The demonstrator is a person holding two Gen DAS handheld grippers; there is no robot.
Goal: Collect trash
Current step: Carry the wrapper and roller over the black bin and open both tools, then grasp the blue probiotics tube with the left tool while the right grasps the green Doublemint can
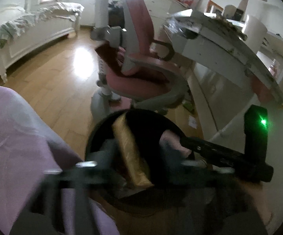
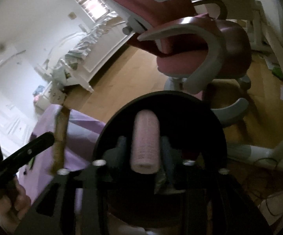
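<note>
A round black bin [image 1: 141,112] sits on the floor right under both grippers. My left gripper [image 1: 139,149] hangs over its mouth with jaws apart. A crumpled gold wrapper [image 1: 135,164] lies loose between them, slanting into the bin. My right gripper [image 2: 144,144] is over the same bin [image 2: 210,121]. A pink ribbed roll [image 2: 145,137] stands between its fingers with a narrow dark gap on each side. One black finger [image 1: 200,148] of the right gripper reaches in from the right. The gold wrapper [image 2: 60,137] also shows beside the left gripper's finger [image 2: 33,146].
A pink and grey swivel chair [image 1: 141,58] stands just beyond the bin, with a white desk [image 1: 219,45] to its right. Lilac cloth [image 1: 14,146] fills the near left. A white bed [image 1: 33,31] lines the far wall across wooden floor [image 1: 53,78].
</note>
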